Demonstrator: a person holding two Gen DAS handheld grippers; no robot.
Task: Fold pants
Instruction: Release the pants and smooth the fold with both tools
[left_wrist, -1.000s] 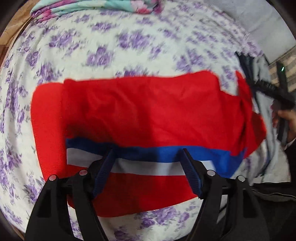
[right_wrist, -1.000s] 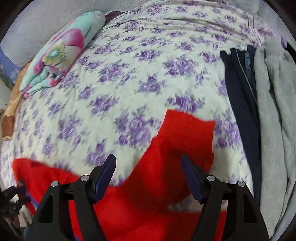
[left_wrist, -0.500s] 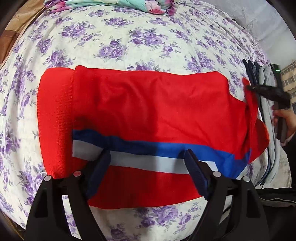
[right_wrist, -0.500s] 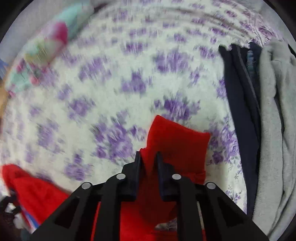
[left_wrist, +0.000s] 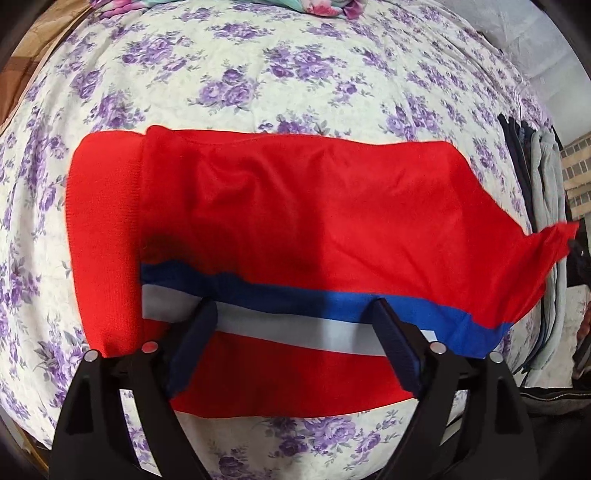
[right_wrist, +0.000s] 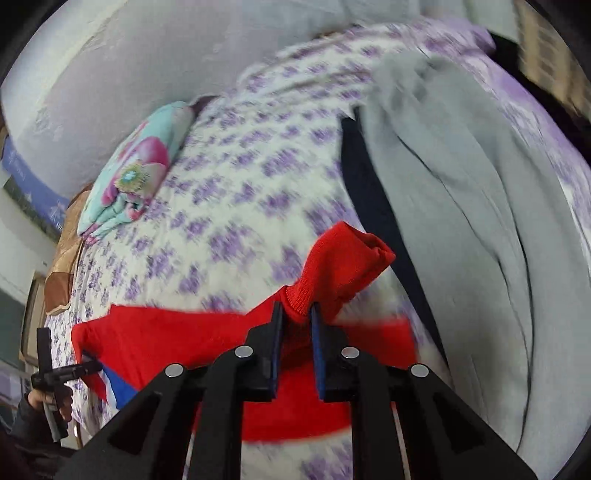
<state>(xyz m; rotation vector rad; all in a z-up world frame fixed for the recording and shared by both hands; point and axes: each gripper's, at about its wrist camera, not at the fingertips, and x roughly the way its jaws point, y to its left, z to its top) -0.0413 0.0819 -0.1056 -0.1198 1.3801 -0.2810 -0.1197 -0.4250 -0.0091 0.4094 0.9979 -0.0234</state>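
Observation:
The red pants (left_wrist: 295, 221), with a blue and white side stripe (left_wrist: 332, 306), lie folded lengthwise on the flowered bed sheet (left_wrist: 258, 74). My left gripper (left_wrist: 293, 325) is open and hovers over the stripe near the near edge, holding nothing. My right gripper (right_wrist: 297, 317) is shut on the ribbed red cuff (right_wrist: 332, 273) at the pants' right end and lifts it off the bed. In the left wrist view that lifted cuff end (left_wrist: 554, 240) rises at the far right.
Folded dark and grey clothes (right_wrist: 461, 221) lie along the right side of the bed, close to the lifted cuff. A floral folded blanket (right_wrist: 136, 170) lies at the far end. A grey wall (right_wrist: 147, 55) stands behind the bed.
My right gripper closed on the red cuff and lifted it up from the bed. My left gripper stayed open and drew back slightly above the stripe.

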